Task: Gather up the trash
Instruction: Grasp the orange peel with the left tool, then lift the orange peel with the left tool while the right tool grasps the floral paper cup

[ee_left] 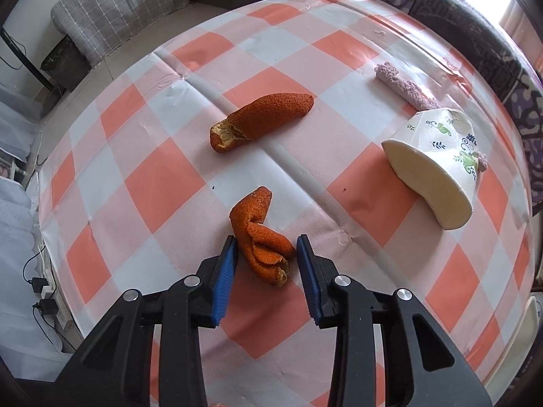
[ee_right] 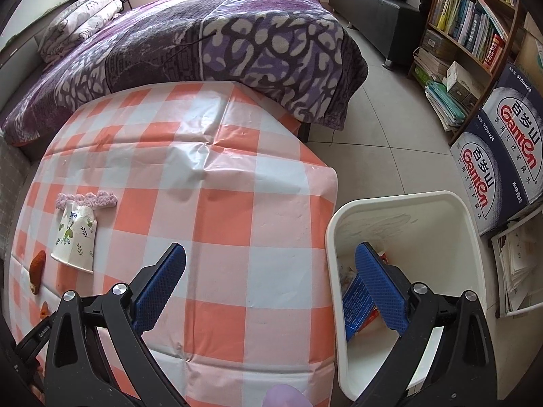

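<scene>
- L gripper (ee_left: pixel 266 247): jaws part open, straddling the near orange peel (ee_left: pixel 261 234); peel sits between the blue pads, close to the left pad (ee_left: pixel 226 271), not clamped. Contact w/ pad: can't tell.
- 2nd orange peel (ee_left: pixel 261 118) lies further out on the checked tablecloth (ee_left: pixel 163 183), well apart from the 1st.
- Crushed paper cup (ee_left: pixel 437 166) on its side at the right, mouth toward cam, inside looks empty. Partly on top of a purple knit cloth (ee_left: pixel 404 84).
- R gripper (ee_right: pixel 269 261): jaws wide open, holding nothing; one finger over the table corner, other over the bin.
- White trash bin (ee_right: pixel 471 237) on floor just beside table edge. Contents: a blue carton (ee_right: pixel 356 302) plus red/white scraps, partly hidden by the finger.
- R view also shows cup + peel at far left of table.
</scene>
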